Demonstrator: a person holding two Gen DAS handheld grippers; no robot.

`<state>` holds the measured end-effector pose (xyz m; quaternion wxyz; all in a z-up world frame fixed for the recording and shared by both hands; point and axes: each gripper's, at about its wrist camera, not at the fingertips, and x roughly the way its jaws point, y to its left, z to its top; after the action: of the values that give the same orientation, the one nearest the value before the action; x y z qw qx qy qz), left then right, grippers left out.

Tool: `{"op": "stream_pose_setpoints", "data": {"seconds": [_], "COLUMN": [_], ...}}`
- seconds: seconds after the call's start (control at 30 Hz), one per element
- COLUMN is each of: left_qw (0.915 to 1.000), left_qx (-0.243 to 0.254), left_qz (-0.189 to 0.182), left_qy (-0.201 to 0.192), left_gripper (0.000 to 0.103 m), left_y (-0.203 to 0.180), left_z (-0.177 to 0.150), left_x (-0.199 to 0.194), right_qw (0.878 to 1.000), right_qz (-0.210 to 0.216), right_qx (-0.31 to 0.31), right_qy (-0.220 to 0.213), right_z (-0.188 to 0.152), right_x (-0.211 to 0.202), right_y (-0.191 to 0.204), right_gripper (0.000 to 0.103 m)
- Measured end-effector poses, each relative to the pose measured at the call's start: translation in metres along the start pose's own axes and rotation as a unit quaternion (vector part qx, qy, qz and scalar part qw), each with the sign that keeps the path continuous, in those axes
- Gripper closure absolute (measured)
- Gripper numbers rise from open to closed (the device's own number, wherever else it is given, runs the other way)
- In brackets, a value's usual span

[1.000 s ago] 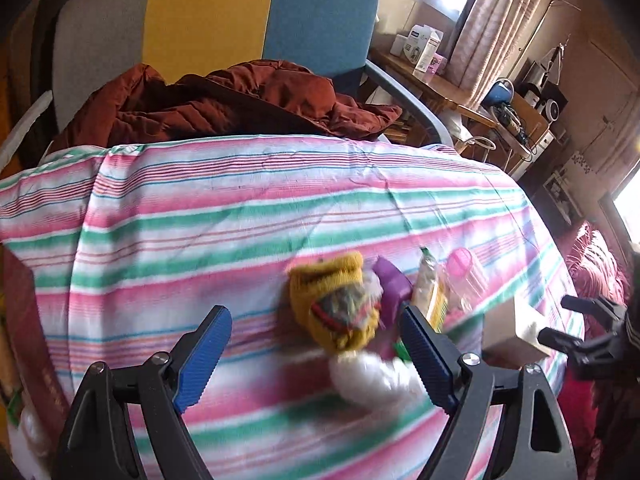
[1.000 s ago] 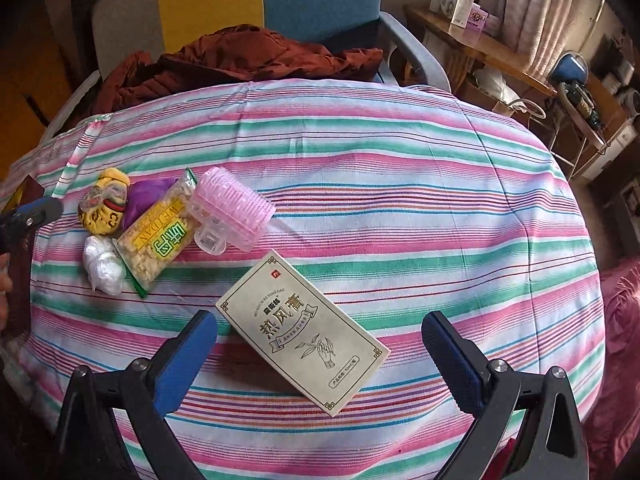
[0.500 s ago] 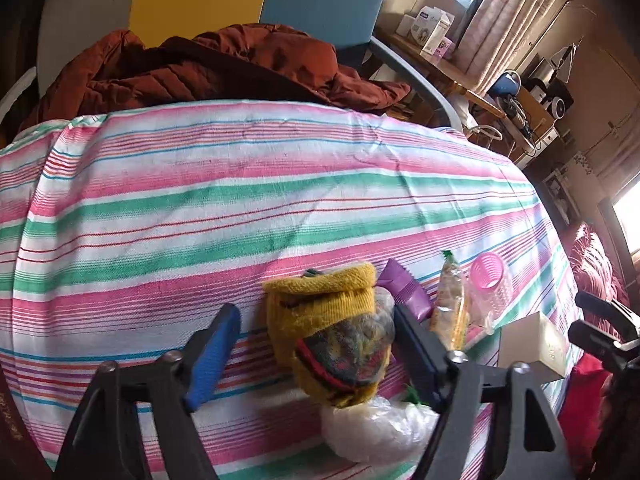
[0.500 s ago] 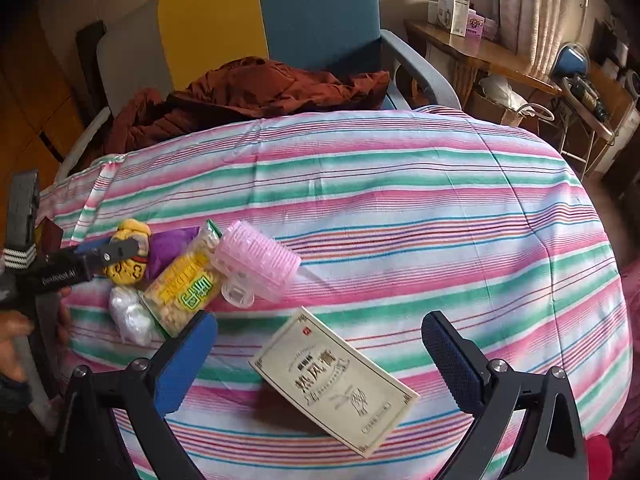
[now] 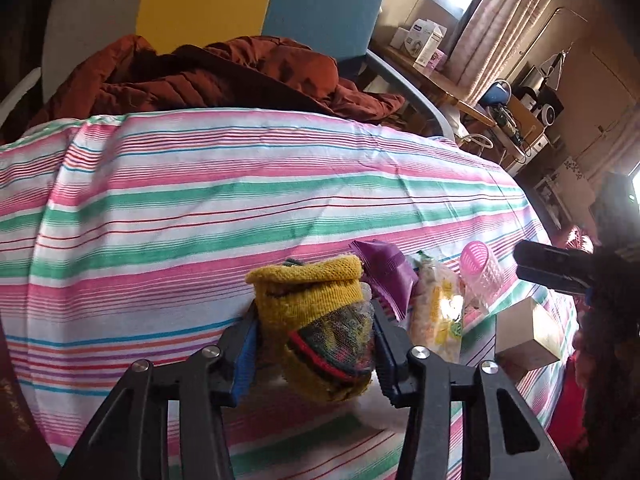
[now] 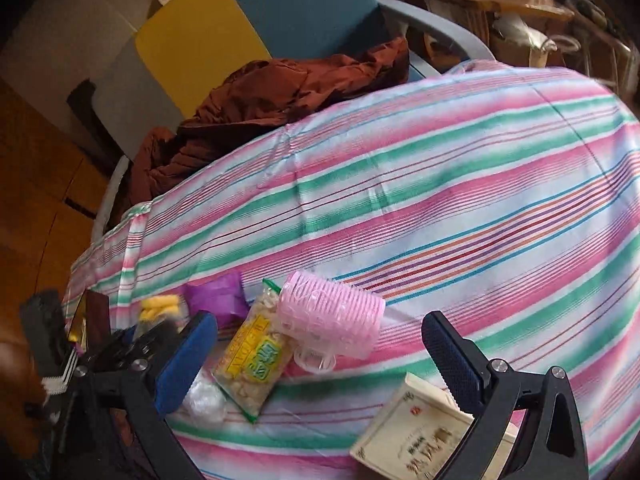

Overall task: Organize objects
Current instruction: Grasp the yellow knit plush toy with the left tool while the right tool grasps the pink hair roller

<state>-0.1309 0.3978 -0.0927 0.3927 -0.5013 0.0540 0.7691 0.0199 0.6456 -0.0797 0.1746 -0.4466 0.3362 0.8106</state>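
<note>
My left gripper (image 5: 316,344) is shut on a yellow knitted sock bundle (image 5: 320,320), its blue pads pressed against both sides. Beside it lie a purple packet (image 5: 386,272), a snack bag (image 5: 434,312), a pink hair roller (image 5: 480,272) and a beige box (image 5: 528,332). My right gripper (image 6: 320,356) is open and empty, hovering over the snack bag (image 6: 256,364) and the pink roller (image 6: 332,320). The box (image 6: 424,444) lies under its right finger. A white plastic wad (image 6: 206,400) lies by its left finger. The sock bundle (image 6: 160,306) and the left gripper show at the left.
The objects lie on a table under a striped pink, green and white cloth (image 5: 240,200). A chair with a rust-red jacket (image 5: 224,76) stands behind it. A wooden shelf with boxes (image 5: 424,48) stands at the back right. The table's edge drops off at the left (image 6: 104,252).
My left gripper moved forward and closed on the yellow sock bundle. My right gripper swung left and now hovers over the snack bag and roller instead of the box.
</note>
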Motion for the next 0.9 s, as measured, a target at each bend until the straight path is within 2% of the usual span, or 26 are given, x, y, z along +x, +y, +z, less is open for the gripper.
{"op": "stream_pose_setpoints", "data": {"seconds": [0.13, 0.23, 0.33, 0.37, 0.4, 0.43, 0.7, 0.9], "left_qw": [0.9994, 0.9993, 0.9988, 0.9987, 0.9985, 0.9984, 0.9983, 0.9985], "left_qx": [0.01, 0.01, 0.012, 0.014, 0.015, 0.017, 0.019, 0.017], "left_qz": [0.032, 0.037, 0.047, 0.049, 0.051, 0.052, 0.049, 0.045], "left_qy": [0.0, -0.004, -0.006, -0.009, -0.011, -0.013, -0.025, -0.028], "left_gripper": [0.054, 0.053, 0.052, 0.051, 0.051, 0.051, 0.051, 0.059], "left_y": [0.007, 0.009, 0.006, 0.005, 0.005, 0.005, 0.006, 0.006], "left_z": [-0.009, -0.013, -0.015, -0.016, -0.017, -0.017, -0.019, -0.023], "left_x": [0.0, 0.005, 0.009, 0.01, 0.011, 0.011, 0.012, 0.002], "right_qw": [1.0, 1.0, 0.999, 0.999, 0.999, 0.999, 1.0, 1.0], "right_qz": [0.0, -0.005, -0.01, -0.013, -0.014, -0.013, -0.011, -0.025], "right_qx": [0.008, -0.009, -0.012, -0.013, -0.015, -0.015, -0.009, -0.01], "right_qy": [0.016, 0.028, 0.032, 0.034, 0.034, 0.032, 0.01, -0.008], "right_z": [0.003, -0.001, -0.003, -0.004, -0.004, -0.005, -0.002, 0.0], "right_x": [0.02, 0.03, 0.036, 0.038, 0.039, 0.038, 0.031, 0.026], "right_y": [-0.001, 0.005, 0.003, 0.002, 0.001, 0.0, -0.008, -0.014], "right_gripper": [0.0, 0.004, 0.018, 0.029, 0.035, 0.036, 0.037, 0.037]}}
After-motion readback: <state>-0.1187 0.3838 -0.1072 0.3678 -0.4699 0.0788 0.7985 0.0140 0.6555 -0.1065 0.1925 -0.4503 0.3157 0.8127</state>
